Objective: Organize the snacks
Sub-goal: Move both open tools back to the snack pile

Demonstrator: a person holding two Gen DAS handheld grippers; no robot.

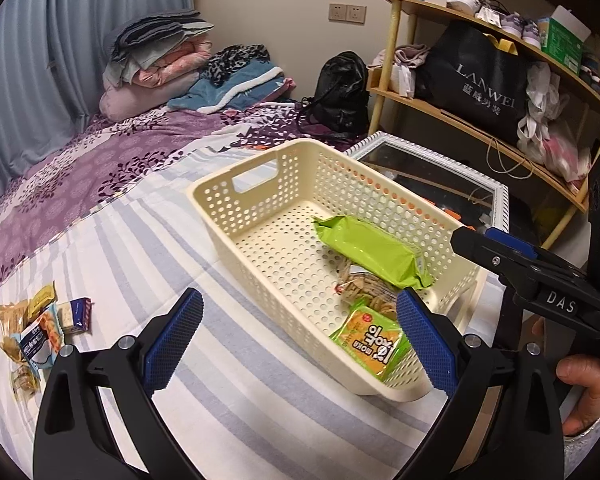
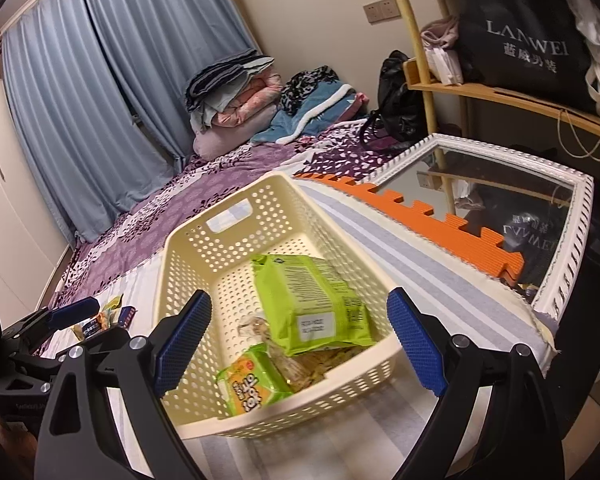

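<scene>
So far your basket (image 1: 260,216) on the bed holds three snack packs; several small snacks (image 1: 40,332) wait left of it. Both tongs, left (image 1: 300,340) and right (image 2: 300,344), stand apart, empty.

left gripper (image 1: 300,334): fingers spread, empty | right gripper (image 2: 300,340): fingers spread, empty

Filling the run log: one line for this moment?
left gripper open, empty | right gripper open, empty | basket holds three snacks | loose snacks remain
</scene>
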